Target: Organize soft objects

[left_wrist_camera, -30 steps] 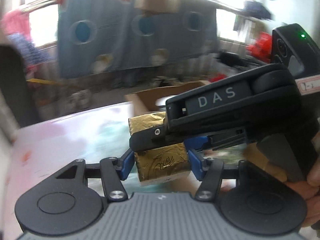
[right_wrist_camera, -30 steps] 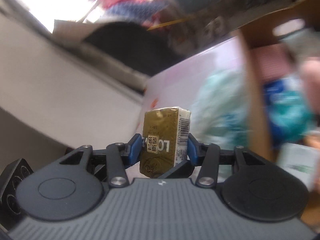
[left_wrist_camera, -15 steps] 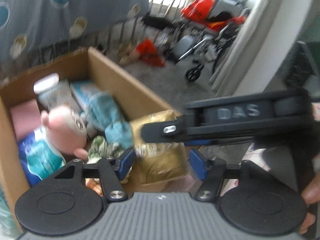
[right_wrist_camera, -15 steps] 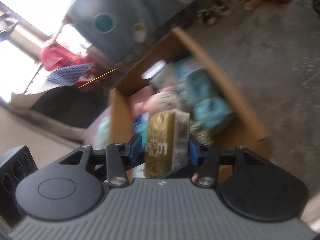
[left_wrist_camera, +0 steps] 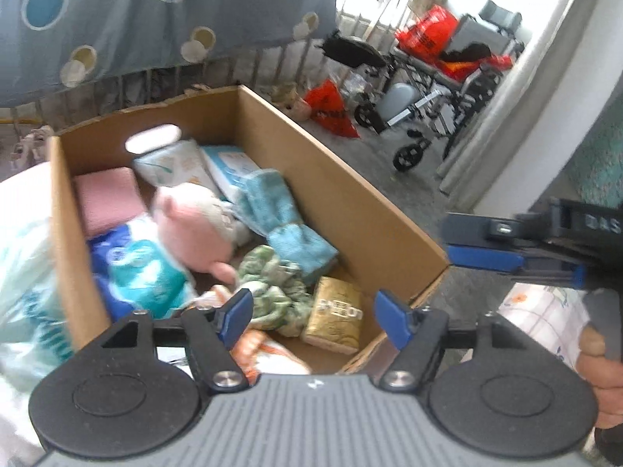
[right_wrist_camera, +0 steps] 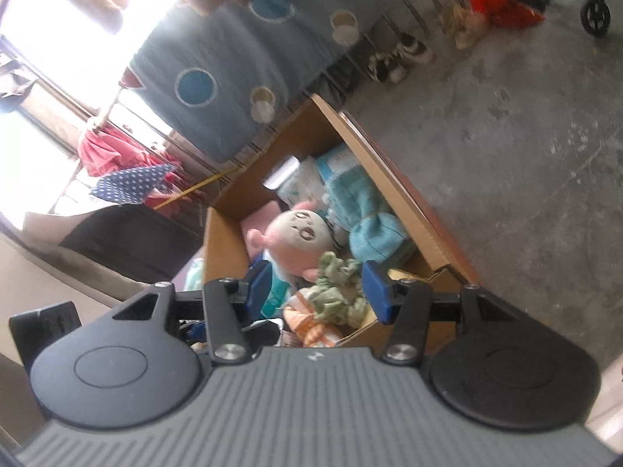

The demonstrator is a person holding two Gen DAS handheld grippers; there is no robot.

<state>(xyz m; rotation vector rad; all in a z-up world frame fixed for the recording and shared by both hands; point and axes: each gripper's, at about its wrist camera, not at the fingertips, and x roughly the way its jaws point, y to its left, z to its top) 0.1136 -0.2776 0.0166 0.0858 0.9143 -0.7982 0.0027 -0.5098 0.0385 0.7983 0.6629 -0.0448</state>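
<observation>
Your left gripper (left_wrist_camera: pixel 313 311) and right gripper (right_wrist_camera: pixel 317 286) have just been opening, both empty — gold pack (left_wrist_camera: pixel 335 321) now lies in the cardboard box (left_wrist_camera: pixel 350 202); one more soft item stowed.

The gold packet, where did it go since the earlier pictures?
Both grippers let go: the left gripper and right gripper have just been opening, nothing between them. The gold packet dropped into the cardboard box. The pink plush stayed put.

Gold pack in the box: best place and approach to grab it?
Grip the gold pack across its two long side edges, coming from above. It lies flat near the cardboard box corner, top face exposed; the green cloth crowds one side, so go narrow.
</observation>
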